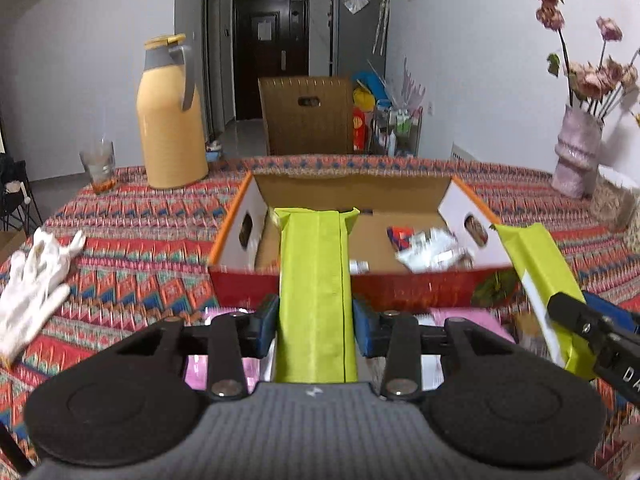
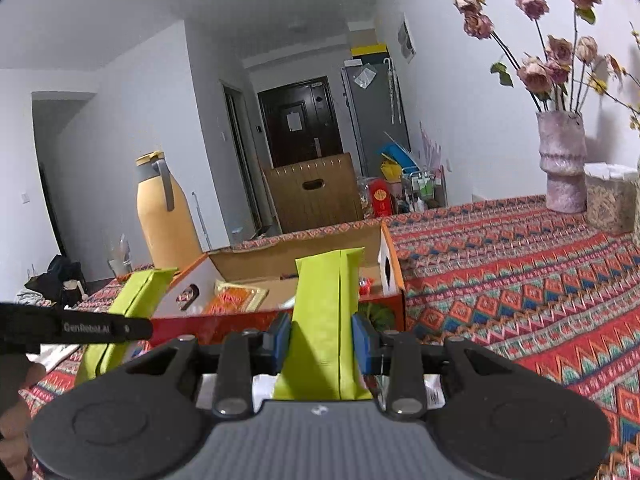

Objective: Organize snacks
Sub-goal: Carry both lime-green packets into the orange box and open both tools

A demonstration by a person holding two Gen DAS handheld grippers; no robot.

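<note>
Left tongs (image 1: 315, 320) and right tongs (image 2: 320, 342) each clamp a green packet (image 1: 314, 280).

Dim indoor light, fisheye-warped edges

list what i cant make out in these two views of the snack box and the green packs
- Left wrist view: the white wrappers in the cardboard box are motion-blurred; their print is unreadable.
- Left wrist view: the pink item beneath the left tongs is mostly covered by them.
- Right wrist view: the box floor is largely hidden by the green pack in the right tongs.
- Either view: the green packs show plain backs, no label.
</note>
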